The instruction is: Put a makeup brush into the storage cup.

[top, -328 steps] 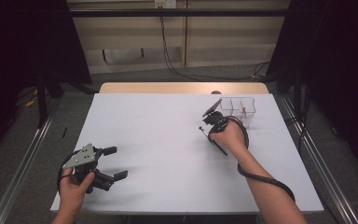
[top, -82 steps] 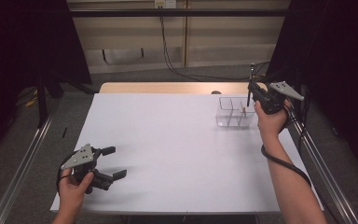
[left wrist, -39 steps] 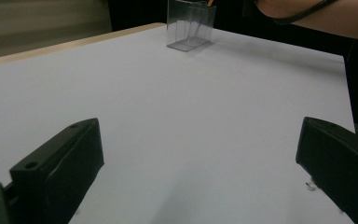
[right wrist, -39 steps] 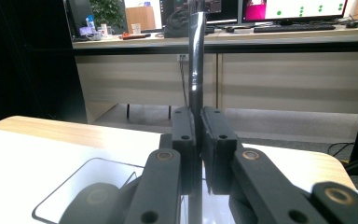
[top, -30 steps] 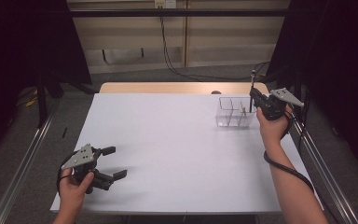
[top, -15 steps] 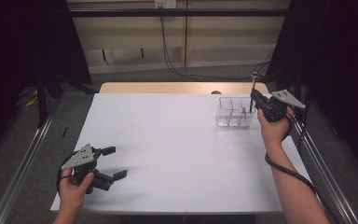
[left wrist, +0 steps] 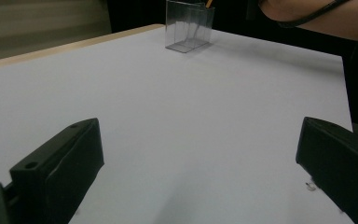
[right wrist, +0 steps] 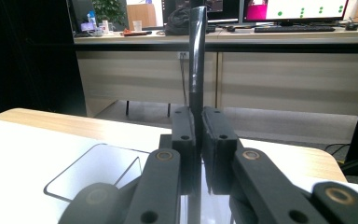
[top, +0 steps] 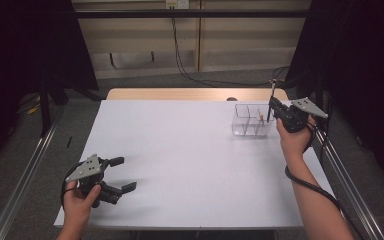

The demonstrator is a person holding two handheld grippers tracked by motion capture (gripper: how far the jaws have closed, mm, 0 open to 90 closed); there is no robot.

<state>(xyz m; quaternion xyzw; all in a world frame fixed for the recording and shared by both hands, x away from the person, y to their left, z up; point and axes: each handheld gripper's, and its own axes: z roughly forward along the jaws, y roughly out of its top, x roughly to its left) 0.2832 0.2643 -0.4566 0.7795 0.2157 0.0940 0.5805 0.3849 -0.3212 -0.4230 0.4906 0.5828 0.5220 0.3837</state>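
A clear plastic divided box (top: 250, 121) stands at the back right of the white table (top: 190, 150), with a small orange thing (top: 261, 118) in it. My right gripper (top: 271, 112) hovers at the box's right end, shut on a thin black pen (top: 271, 92) that stands upright. In the right gripper view the pads (right wrist: 214, 135) pinch the pen (right wrist: 197, 56) above the box's rim (right wrist: 100, 146). My left gripper (top: 122, 174) rests at the front left, open and holding nothing. In the left gripper view, bare table lies between my left gripper's (left wrist: 196, 168) jaws, and the box (left wrist: 189, 25) stands far off.
A wooden strip (top: 180, 94) runs along the table's far edge. Metal rails (top: 340, 170) flank both sides of the table. The right forearm and its cable (top: 310, 185) cross the table's right side. Desks with monitors (right wrist: 303, 9) show beyond the table.
The right gripper has lifted from the table beside the box to the box's right end with the pen upright. Over the last second nothing visibly moved. The left gripper stayed put.
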